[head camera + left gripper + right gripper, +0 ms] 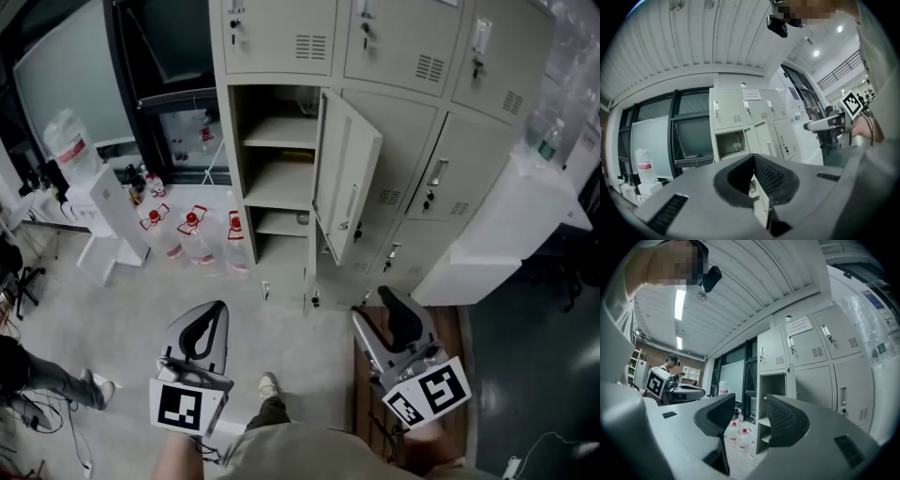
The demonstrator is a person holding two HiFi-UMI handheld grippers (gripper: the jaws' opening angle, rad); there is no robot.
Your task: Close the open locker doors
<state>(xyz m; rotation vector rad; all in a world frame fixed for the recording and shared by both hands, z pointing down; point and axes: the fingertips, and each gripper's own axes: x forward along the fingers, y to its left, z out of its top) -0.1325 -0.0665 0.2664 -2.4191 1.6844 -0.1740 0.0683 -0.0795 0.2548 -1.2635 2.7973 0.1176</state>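
The open locker door [349,176], flat grey metal with a long handle, stands ajar on the left column of the lockers [281,37]. A small item on a shelf inside is too dim to identify. Both grippers are held level before it, well apart from it. The left gripper [217,309] has its ribbed tips touching and holds nothing. The right gripper [375,305] has its jaws apart, empty.

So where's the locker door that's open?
In the head view the open locker door is in the upper middle, swung out just right of the shelved compartment it belongs to, with red-capped bottles further left.
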